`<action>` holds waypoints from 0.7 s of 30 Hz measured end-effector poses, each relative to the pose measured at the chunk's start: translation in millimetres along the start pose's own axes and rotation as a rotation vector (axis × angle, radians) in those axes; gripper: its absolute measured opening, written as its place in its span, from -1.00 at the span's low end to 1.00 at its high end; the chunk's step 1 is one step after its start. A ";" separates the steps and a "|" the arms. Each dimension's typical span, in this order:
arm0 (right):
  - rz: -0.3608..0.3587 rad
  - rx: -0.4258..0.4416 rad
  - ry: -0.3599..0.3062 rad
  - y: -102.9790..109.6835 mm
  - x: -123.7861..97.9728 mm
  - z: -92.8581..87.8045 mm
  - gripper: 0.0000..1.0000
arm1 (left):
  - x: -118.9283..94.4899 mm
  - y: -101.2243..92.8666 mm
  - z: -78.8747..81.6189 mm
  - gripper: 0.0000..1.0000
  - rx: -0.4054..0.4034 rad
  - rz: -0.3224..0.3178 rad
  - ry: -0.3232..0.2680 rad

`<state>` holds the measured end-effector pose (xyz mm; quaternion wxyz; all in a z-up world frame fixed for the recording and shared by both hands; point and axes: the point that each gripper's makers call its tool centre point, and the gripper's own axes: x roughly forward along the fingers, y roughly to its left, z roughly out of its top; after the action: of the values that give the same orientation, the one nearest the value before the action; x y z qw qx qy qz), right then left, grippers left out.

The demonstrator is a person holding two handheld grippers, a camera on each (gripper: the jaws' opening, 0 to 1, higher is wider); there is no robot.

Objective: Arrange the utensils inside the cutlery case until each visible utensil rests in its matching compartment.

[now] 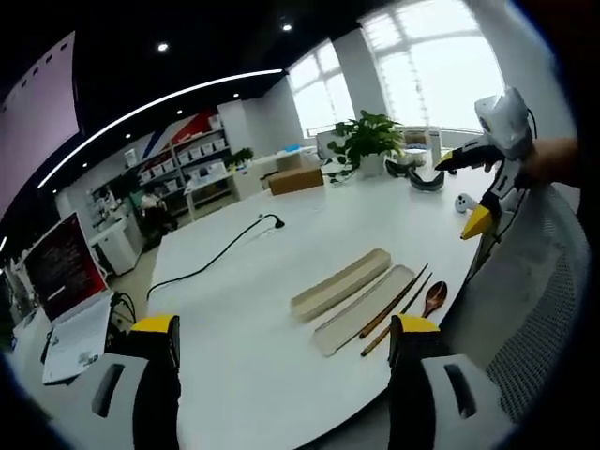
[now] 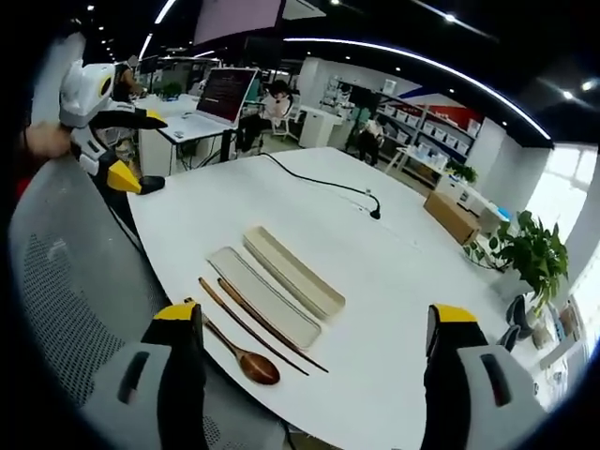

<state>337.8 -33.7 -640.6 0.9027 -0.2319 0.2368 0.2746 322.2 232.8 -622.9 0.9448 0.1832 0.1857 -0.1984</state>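
Observation:
The beige cutlery case lies open in two long halves side by side on the white table point(image 1: 253, 366): a deeper half point(image 1: 339, 283) point(image 2: 292, 270) and a flatter half point(image 1: 364, 309) point(image 2: 262, 295). Next to the flatter half lie two brown chopsticks point(image 1: 398, 305) point(image 2: 258, 323) and a wooden spoon point(image 1: 434, 298) point(image 2: 246, 361), near the table edge. My left gripper point(image 1: 284, 328) hangs open above the table, short of the case, and also appears in the right gripper view point(image 2: 122, 175). My right gripper point(image 2: 315, 319) is open above the utensils and shows in the left gripper view point(image 1: 478, 222), held by a hand.
A black cable with a small microphone point(image 1: 225, 248) point(image 2: 323, 183) runs across the table beyond the case. A potted plant point(image 1: 370, 141) point(image 2: 530, 253), a cardboard box point(image 1: 295, 180) and a laptop point(image 2: 220, 98) stand farther off. A grey mesh chair point(image 1: 544, 309) point(image 2: 66, 281) sits by the table edge.

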 end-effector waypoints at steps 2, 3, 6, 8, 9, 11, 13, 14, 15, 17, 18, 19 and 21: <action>-0.006 -0.023 0.001 -6.4 1.4 2.9 0.92 | 0.0 1.1 1.8 0.91 -0.004 0.004 -0.011; -0.007 -0.031 -0.007 -10.3 1.7 6.4 0.89 | -1.0 7.7 4.8 0.93 -0.008 0.037 -0.030; -0.029 -0.015 -0.145 -19.6 -1.5 33.8 0.77 | -3.0 11.8 7.5 0.98 -0.034 0.045 -0.049; -0.024 -0.013 -0.131 -24.2 -0.8 34.9 0.77 | -1.6 9.5 7.3 0.99 -0.024 0.039 -0.049; -0.024 -0.016 -0.109 -26.2 1.8 32.7 0.75 | -1.2 9.3 7.8 0.99 -0.010 0.041 -0.051; -0.023 -0.043 -0.095 -30.5 6.0 31.4 0.68 | -1.8 8.2 13.3 0.98 0.012 0.038 -0.084; -0.019 -0.056 -0.106 -33.2 7.7 34.3 0.68 | -1.1 4.4 11.5 0.89 -0.018 0.013 -0.074; -0.015 -0.064 -0.100 -34.4 9.4 34.7 0.69 | 0.2 4.3 7.5 0.85 -0.017 0.010 -0.051; -0.010 -0.073 -0.093 -34.8 10.7 34.3 0.69 | 1.2 3.2 5.0 0.83 -0.014 0.004 -0.037; -0.011 -0.090 -0.077 -37.4 13.7 32.7 0.69 | 1.2 1.8 4.9 0.80 -0.006 -0.001 -0.036; -0.008 -0.093 -0.078 -37.9 14.8 33.0 0.68 | 1.1 1.7 5.6 0.79 -0.001 -0.002 -0.039; -0.005 -0.093 -0.077 -38.2 15.8 33.1 0.68 | 0.8 1.7 5.7 0.77 0.000 -0.002 -0.040; 0.006 -0.094 -0.070 -37.2 17.3 32.4 0.65 | 0.9 0.8 4.8 0.71 -0.002 -0.009 -0.035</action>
<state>382.8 -36.8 -614.2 0.8977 -0.2636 0.1925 0.2958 324.6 231.2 -618.9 0.9472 0.1780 0.1701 -0.2055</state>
